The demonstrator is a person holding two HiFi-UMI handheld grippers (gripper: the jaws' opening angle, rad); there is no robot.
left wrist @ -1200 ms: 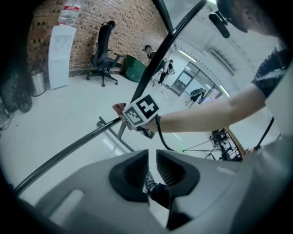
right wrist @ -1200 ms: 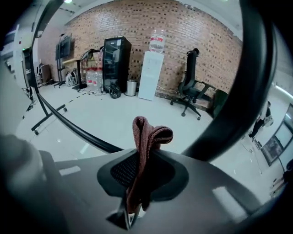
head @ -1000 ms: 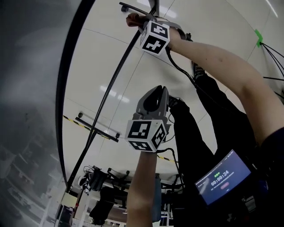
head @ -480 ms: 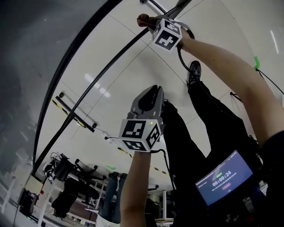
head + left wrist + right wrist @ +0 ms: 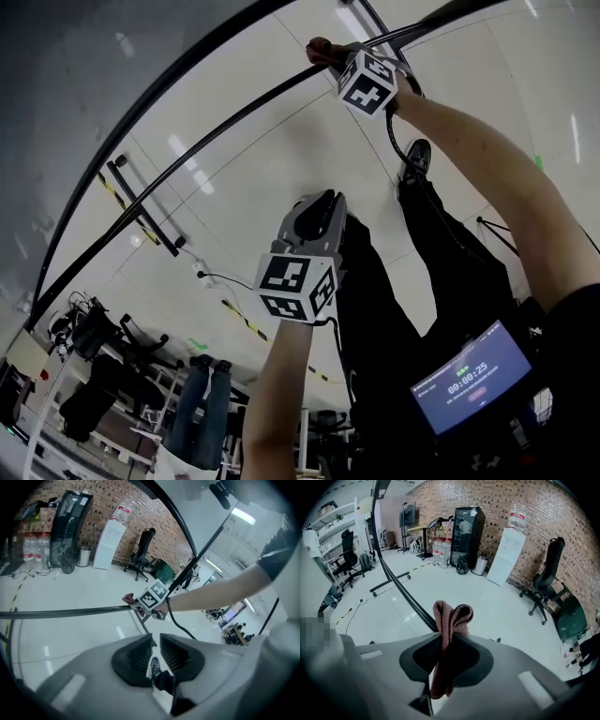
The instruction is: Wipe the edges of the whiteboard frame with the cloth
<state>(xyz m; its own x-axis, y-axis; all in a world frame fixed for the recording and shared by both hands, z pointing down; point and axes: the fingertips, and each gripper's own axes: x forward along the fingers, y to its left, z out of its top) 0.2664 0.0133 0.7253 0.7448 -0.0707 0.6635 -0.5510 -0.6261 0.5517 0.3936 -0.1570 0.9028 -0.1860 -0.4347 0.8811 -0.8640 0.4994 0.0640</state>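
Right tool (image 5: 446, 656) clamped on red-pink knitted cloth (image 5: 451, 618). Folded wad sticks out past jaw tips, tail hangs down behind pads. Cloth lies against black whiteboard frame (image 5: 70, 611), on its long edge, beside point where slanted support bar meets it. Left tool (image 5: 155, 656) holds nothing: jaws narrow, slim gap between ribbed pads, person's shoe (image 5: 154, 666) and pale floor (image 5: 70, 583) visible through gap. Left tool well apart from frame, pointing toward right tool. Head view: right arm (image 5: 487, 159) stretched out to frame, left tool nearer body.
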